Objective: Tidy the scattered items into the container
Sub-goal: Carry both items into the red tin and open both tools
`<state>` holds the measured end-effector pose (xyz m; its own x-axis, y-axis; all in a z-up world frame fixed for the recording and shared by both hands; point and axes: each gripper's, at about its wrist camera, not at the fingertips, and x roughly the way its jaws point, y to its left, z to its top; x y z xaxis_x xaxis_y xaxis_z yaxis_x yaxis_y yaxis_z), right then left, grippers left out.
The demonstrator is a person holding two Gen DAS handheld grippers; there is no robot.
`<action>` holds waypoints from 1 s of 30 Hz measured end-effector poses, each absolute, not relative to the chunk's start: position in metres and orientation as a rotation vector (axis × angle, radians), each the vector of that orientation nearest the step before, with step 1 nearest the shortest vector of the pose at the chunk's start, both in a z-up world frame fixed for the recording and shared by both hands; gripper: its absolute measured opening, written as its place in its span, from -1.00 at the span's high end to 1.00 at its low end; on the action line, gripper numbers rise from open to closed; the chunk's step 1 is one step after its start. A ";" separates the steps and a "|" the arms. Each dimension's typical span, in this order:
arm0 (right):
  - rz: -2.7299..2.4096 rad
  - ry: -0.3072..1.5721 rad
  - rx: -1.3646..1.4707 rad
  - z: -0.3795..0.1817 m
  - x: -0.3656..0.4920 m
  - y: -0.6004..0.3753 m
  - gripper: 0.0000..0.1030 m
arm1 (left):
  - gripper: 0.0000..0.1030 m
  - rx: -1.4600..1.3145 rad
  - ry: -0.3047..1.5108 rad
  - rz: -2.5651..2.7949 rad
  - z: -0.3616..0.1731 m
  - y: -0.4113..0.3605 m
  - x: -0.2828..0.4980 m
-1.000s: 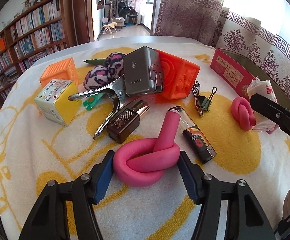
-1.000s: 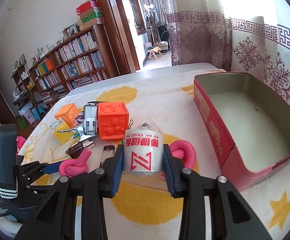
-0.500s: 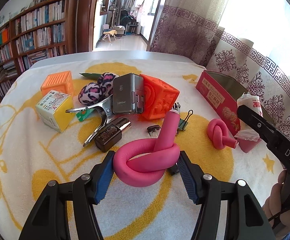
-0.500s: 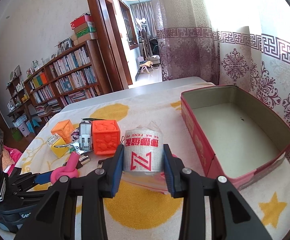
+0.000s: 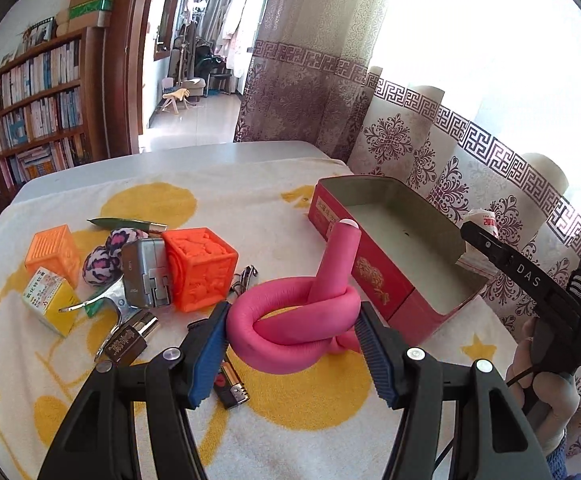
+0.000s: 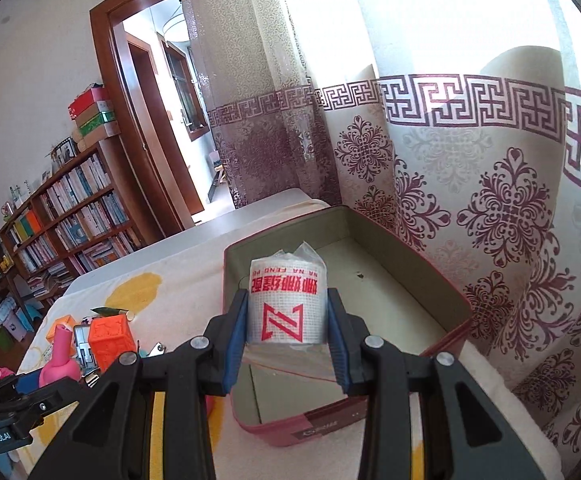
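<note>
Left claw [image 5: 292,330] grips pink knot [image 5: 294,320]; right claw [image 6: 286,330] holds roll [image 6: 287,304] above tin [image 6: 402,304]

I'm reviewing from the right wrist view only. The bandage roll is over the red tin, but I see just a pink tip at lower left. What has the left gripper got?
Observer: The left gripper has its fingers clamped on a knotted pink foam tube, held above the towel.
Operator: The bandage roll blocks part of the tin floor. Anything in there?
Observer: In the left wrist view, the visible floor of the red tin is bare.
Operator: What lies below that tube?
Observer: A lighter lies on the towel beneath the left fingers.
</note>
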<state>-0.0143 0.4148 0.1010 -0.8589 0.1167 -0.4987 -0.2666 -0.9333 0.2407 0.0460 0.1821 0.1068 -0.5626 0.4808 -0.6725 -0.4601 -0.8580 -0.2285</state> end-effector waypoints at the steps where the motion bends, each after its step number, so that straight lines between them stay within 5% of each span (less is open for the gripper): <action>1: 2.801 0.450 -0.724 0.101 -0.015 0.422 0.22 | -0.24 -1.031 -0.031 2.377 0.109 0.188 0.045; 30: 2.709 0.531 -0.724 0.086 -0.011 0.460 0.21 | -0.26 -1.034 -0.129 2.094 0.125 0.322 -0.005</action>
<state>-0.0112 0.4601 0.0859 -0.8326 0.1770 -0.5248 -0.3619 -0.8911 0.2737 -0.0050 0.3225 0.1248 -0.3635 0.6855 -0.6309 -0.6025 -0.6895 -0.4020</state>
